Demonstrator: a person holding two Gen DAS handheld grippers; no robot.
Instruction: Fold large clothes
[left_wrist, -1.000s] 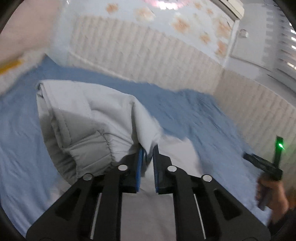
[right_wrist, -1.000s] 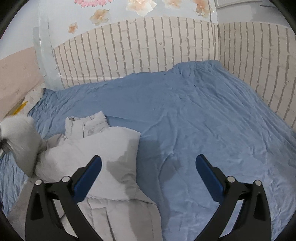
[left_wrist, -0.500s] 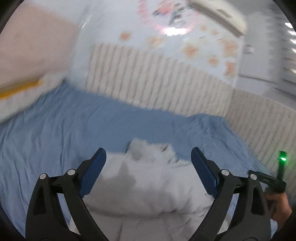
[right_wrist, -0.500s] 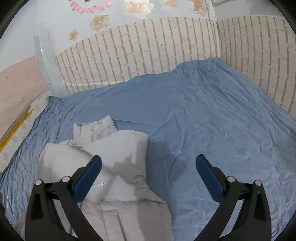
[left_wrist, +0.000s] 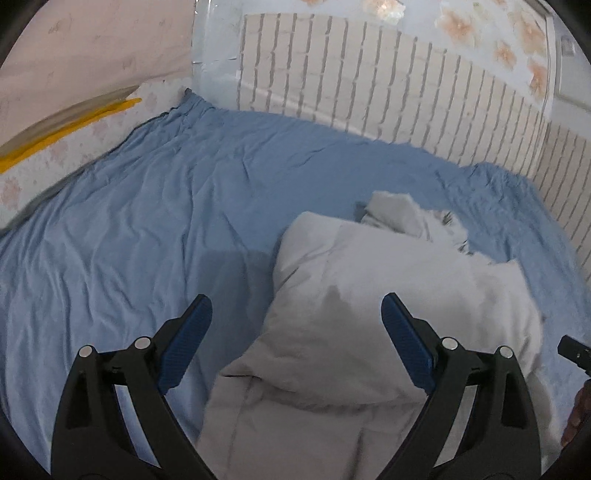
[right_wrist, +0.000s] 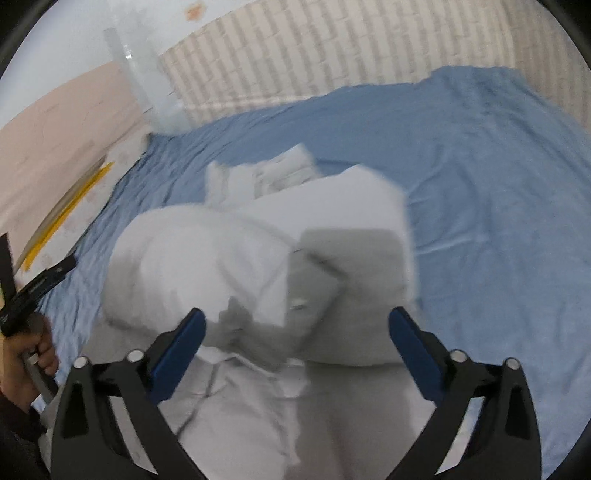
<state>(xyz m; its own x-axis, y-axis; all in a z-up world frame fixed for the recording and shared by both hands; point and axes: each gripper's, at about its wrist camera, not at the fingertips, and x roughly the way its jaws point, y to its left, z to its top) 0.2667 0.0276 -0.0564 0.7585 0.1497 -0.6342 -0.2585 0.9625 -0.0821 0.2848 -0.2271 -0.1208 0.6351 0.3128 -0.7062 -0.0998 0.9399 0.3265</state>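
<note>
Now the pale grey padded coat (left_wrist: 369, 295) lies bunched and partly folded on the blue bedsheet (left_wrist: 147, 229), near the brick-patterned wall (left_wrist: 388, 81). Above it the left gripper (left_wrist: 295, 332) hangs with jaws spread wide and nothing between the pads. Likewise the right gripper (right_wrist: 295, 343) hovers over the coat, its jaws wide but closing, pads not touching cloth.
</note>
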